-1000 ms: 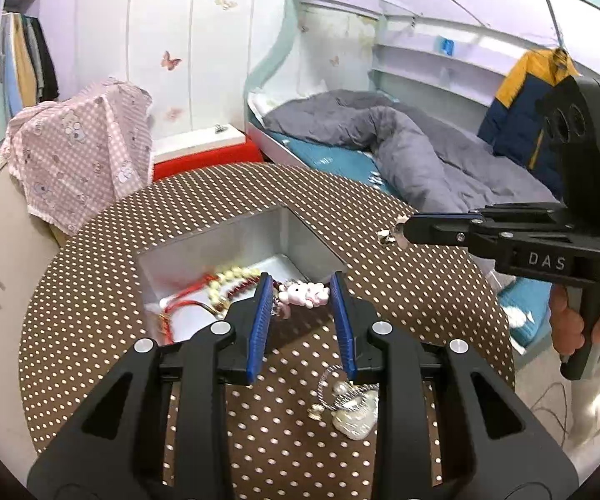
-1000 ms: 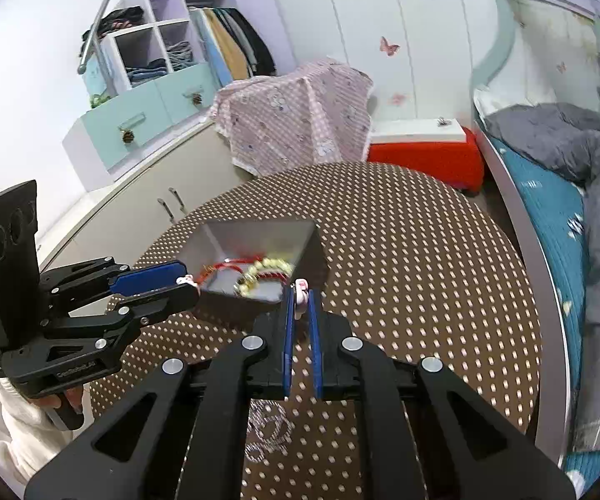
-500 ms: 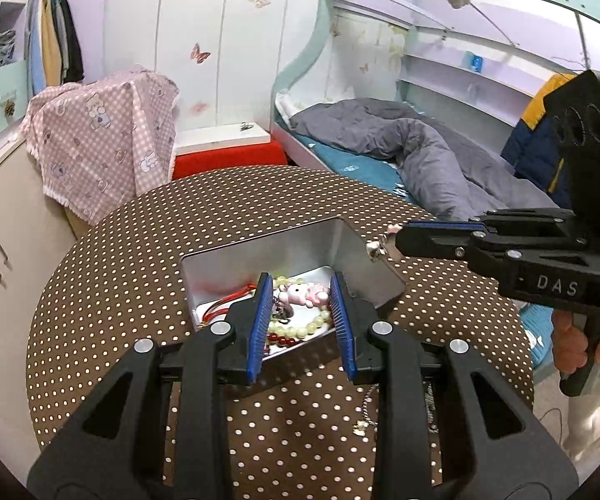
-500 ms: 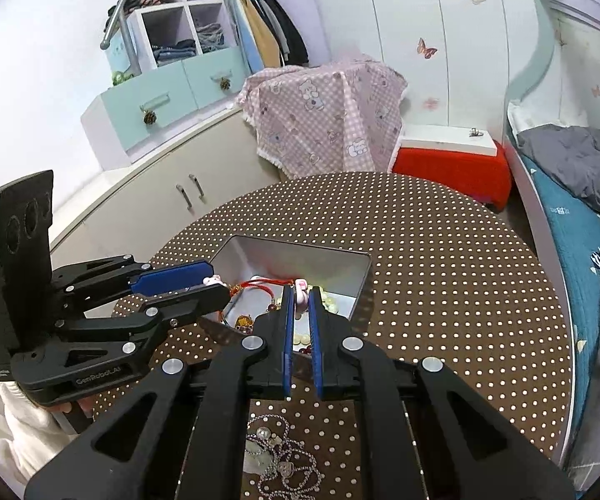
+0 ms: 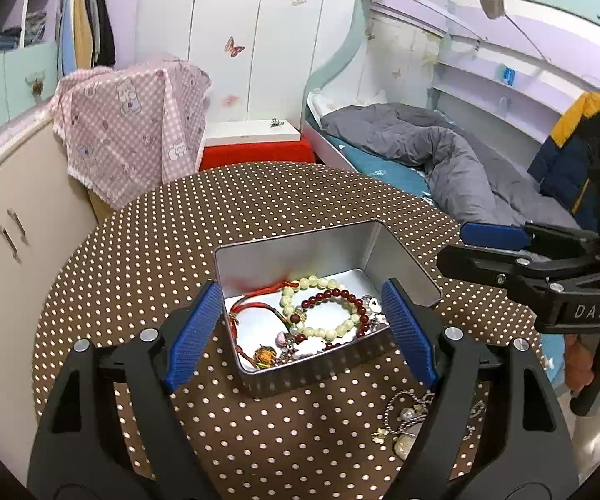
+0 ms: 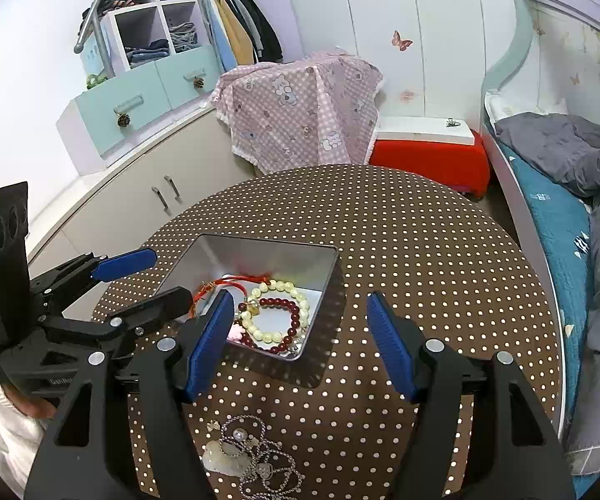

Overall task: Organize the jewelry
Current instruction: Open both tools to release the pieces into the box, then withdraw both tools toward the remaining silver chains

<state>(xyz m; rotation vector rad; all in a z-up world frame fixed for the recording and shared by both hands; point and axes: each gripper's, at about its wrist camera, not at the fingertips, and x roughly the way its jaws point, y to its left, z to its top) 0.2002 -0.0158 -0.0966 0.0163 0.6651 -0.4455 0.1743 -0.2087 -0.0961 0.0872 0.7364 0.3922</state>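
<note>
2 grippers stand over the jewelry; both are opening and nothing sits between the fingers of either one.

Left gripper [image 5: 302, 327]: fingers spread wide above the near edge of the metal tin [image 5: 404, 258], no bead or cord touching the blue pads. Right gripper [image 6: 300, 343]: fingers likewise spread, released, hovering at the tin's near right corner.

Location. Tin sits open on the brown dotted surface [image 6: 425, 250], roughly centre. Inside it: pale bead bracelet [image 6: 277, 312], dark red bead bracelet [image 6: 287, 325], red cord [image 5: 258, 306] at 9 o'clock of the beads, and small charms at 6 o'clock, partly tangled. Still outside the tin: chain necklace pile [image 6: 254, 454] with a pale pendant, lying on the surface at 6 o'clock of the tin, in the right wrist view just below the fingers.

Handling (judgement). Chain pile looks light, limp and slippery; links will likely slide off flat pads and sag or snag on each other. Best hold is probably the pendant or a bunched knot of chain, not 1 single strand. Pendant may be brittle; a gentle close seems wise. Bead bracelets look rounder and firmer, easy to pinch across the bead row.

Looks. Chain is silver with small pearl-like drops; pendant is whitish, glossy, irregular in outline.
</note>
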